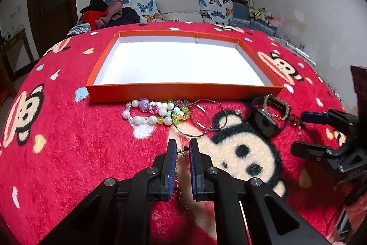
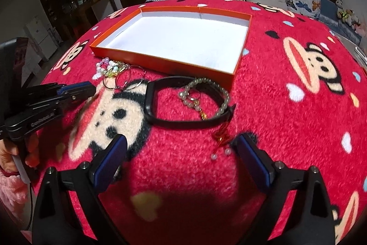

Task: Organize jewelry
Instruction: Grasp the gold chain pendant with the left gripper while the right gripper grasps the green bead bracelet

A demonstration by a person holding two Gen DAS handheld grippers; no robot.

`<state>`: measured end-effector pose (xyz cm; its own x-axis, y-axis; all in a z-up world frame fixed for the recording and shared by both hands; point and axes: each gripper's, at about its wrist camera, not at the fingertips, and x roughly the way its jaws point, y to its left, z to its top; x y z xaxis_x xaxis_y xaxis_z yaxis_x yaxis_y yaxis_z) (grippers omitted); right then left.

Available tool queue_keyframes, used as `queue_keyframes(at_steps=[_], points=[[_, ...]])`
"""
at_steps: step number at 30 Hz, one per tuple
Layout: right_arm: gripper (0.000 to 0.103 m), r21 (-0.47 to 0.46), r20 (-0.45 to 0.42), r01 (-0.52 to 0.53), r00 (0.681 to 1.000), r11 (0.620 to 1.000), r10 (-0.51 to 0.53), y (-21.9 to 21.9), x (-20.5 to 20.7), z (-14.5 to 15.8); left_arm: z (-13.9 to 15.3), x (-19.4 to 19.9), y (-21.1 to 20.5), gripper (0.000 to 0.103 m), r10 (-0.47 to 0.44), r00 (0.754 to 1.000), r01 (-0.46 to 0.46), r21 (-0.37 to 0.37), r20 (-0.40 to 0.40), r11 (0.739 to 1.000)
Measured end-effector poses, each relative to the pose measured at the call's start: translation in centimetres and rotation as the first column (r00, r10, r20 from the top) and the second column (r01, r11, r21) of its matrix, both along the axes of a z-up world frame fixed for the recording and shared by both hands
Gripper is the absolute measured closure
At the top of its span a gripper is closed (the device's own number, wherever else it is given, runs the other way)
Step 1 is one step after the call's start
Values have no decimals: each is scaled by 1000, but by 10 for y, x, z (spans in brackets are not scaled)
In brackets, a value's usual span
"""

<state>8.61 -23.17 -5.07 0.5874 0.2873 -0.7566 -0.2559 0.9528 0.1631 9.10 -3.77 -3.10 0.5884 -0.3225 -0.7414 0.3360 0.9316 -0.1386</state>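
An orange tray (image 1: 183, 90) with a white bare floor sits on the red blanket; it also shows in the right wrist view (image 2: 160, 66). In front of it lie bead bracelets (image 1: 149, 112), silver hoops (image 1: 201, 118), a black wristband (image 1: 263, 121) and a pearl bracelet (image 2: 206, 93) with a red tassel (image 2: 221, 134). My left gripper (image 1: 183, 149) straddles a thin gold chain (image 1: 182, 196) with a small charm (image 1: 183, 152), jaws narrowly apart. My right gripper (image 2: 181, 148) is wide open, just short of the wristband (image 2: 174, 107).
The red monkey-print blanket (image 1: 68, 141) covers the whole work surface. A sofa with butterfly cushions (image 1: 146, 7) and piled clothes stands behind. A dark door is at the far left. My right gripper shows at the right edge of the left wrist view (image 1: 321, 132).
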Motion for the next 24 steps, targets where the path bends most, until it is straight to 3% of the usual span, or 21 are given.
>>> queue_keyframes(at_steps=[10,13,19,24], points=[[14,71,-1,-28,1000,997,29,-2,11,10,15,-8,11,92,4,1000,-4,-27,12,1000],[15,65,0,8,1000,998,-8,-10,15,10,16,-10,13,92,1,1000,0,-31,15,1000],[35,81,-54,71,996,994,-66,-30,34,1,18,-11,16,92,4,1000,-3,-40,16,999],[51,94,-73,59,996,994,-52,-34,46,-2,17,-10,16,92,1,1000,0,-34,9,999]])
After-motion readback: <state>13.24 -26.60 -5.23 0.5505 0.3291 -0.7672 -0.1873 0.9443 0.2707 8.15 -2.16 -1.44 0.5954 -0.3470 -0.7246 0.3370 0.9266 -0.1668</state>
